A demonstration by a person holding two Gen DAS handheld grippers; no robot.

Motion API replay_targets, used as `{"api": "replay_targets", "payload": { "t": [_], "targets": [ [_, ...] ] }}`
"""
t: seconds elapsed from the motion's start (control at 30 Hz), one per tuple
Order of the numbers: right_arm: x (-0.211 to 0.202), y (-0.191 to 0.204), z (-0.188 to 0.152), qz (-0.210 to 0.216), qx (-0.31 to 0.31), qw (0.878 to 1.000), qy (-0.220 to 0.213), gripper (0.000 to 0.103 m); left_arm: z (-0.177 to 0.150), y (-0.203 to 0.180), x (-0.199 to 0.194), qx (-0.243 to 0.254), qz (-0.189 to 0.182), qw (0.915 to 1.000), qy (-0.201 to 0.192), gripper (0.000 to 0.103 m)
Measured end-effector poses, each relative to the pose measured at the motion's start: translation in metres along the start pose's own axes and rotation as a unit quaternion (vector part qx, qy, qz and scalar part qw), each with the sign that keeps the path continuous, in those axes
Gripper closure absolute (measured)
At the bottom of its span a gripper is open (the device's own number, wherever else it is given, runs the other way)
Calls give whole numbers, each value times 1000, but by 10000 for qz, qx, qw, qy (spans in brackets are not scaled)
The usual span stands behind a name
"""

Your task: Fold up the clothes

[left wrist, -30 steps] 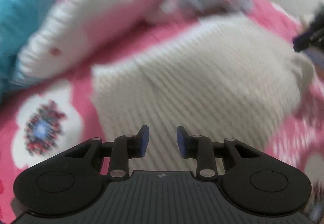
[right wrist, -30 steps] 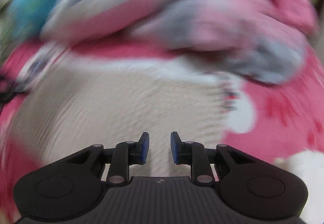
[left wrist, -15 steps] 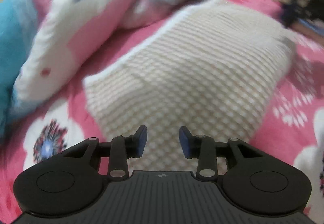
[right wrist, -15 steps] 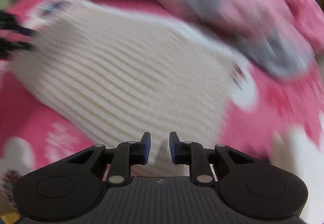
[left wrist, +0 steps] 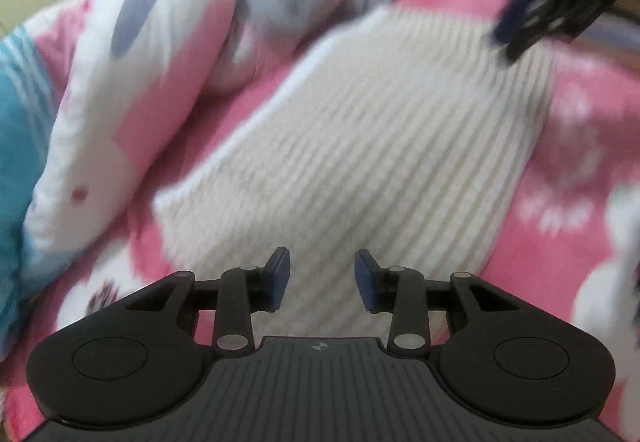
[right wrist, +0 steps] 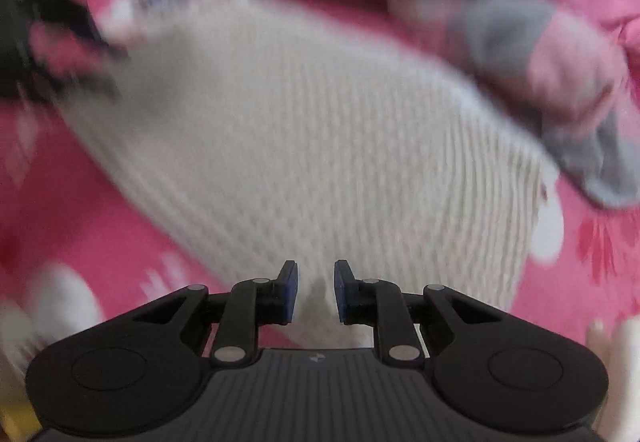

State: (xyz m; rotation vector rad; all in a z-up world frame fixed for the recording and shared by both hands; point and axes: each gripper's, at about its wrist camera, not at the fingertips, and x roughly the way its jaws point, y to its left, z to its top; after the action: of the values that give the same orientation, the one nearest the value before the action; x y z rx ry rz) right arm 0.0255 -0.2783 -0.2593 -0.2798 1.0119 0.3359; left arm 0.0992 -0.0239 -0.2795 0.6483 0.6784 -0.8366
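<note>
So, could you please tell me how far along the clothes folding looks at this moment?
Done, apparently: the cream ribbed knit garment lies as a flat rectangle on the pink floral bedspread. In hand: nothing; the left gripper, whose jaws have just been opening, and the right gripper both hang empty over it. Left: the crumpled pink and grey garment beside it is not yet folded.
</note>
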Motion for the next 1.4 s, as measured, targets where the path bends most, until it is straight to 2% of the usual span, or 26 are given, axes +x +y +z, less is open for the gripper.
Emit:
{"api": "replay_targets", "payload": {
  "t": [0.03, 0.07, 0.13, 0.17, 0.23, 0.37, 0.47, 0.53, 0.57, 0.63, 0.67, 0.77, 0.83, 0.9, 0.97, 1.03, 1.1, 1.17, 1.23, 1.3, 1.37, 1.4],
  "targets": [
    [11, 3, 3, 43, -83, 10000, -2, 82, 7, -6, 9, -6, -83, 9999, -63, 67],
    [27, 6, 6, 78, -183, 9998, 73, 80, 8, -11, 23, -13, -135, 9999, 36, 66],
    [59, 13, 10, 148, -382, 9989, 222, 80, 3, -18, 57, -53, -191, 9989, 422, 66],
    [74, 16, 12, 183, -481, 9982, 296, 79, -1, -20, 66, -73, -208, 9986, 470, 65],
    [102, 7, -6, 177, -372, 9988, 262, 78, -10, -19, 73, -113, -229, 9990, 369, 65],
    [92, -19, 15, 341, 438, 9969, 564, 79, 0, -14, 64, -110, -270, 9988, 406, 65],
    [58, -33, 38, 136, 720, 9973, 60, 79, 17, -4, 52, -267, -297, 9992, 75, 65],
    [47, -40, 54, -111, 793, 9962, -330, 78, 29, 1, 59, -413, -212, 9989, -87, 63],
    [50, -44, 62, -195, 823, 9955, -428, 79, 32, 3, 70, -519, -153, 9985, -40, 63],
    [82, -46, 69, -354, 902, 9950, -240, 79, 28, 8, 102, -801, -49, 9963, 296, 62],
    [107, -50, 64, -339, 933, 9951, -13, 80, 23, 11, 110, -931, -76, 9951, 335, 61],
    [124, -61, 54, -146, 1113, 9937, 71, 81, 22, 16, 115, -1071, -123, 9932, 434, 60],
    [109, -67, 62, -158, 1253, 9920, -11, 82, 28, 18, 100, -1085, -70, 9935, 347, 61],
    [91, -73, 72, -184, 1395, 9900, -105, 82, 37, 22, 91, -1227, -54, 9924, 95, 61],
    [85, -84, 85, -235, 1583, 9864, -367, 82, 48, 27, 98, -1459, 14, 9893, -90, 61],
    [104, -97, 98, -331, 1758, 9827, -471, 82, 56, 35, 124, -1711, 135, 9852, -11, 60],
    [136, -99, 95, -352, 1986, 9791, -278, 85, 48, 41, 148, -2008, 153, 9794, 149, 53],
    [155, -101, 89, -430, 1979, 9786, -379, 85, 44, 37, 150, -1967, 235, 9801, 76, 52],
    [144, -96, 93, -552, 1769, 9823, -275, 85, 48, 35, 140, -1843, 297, 9824, 64, 53],
    [129, -99, 99, -550, 1863, 9804, -326, 85, 53, 41, 131, -1897, 351, 9812, -44, 53],
    [116, -107, 103, -559, 2075, 9751, -546, 85, 54, 51, 133, -2140, 442, 9757, -169, 53],
    [117, -110, 107, -649, 2103, 9736, -614, 85, 54, 54, 141, -2283, 476, 9724, -108, 52]
  ]
}}
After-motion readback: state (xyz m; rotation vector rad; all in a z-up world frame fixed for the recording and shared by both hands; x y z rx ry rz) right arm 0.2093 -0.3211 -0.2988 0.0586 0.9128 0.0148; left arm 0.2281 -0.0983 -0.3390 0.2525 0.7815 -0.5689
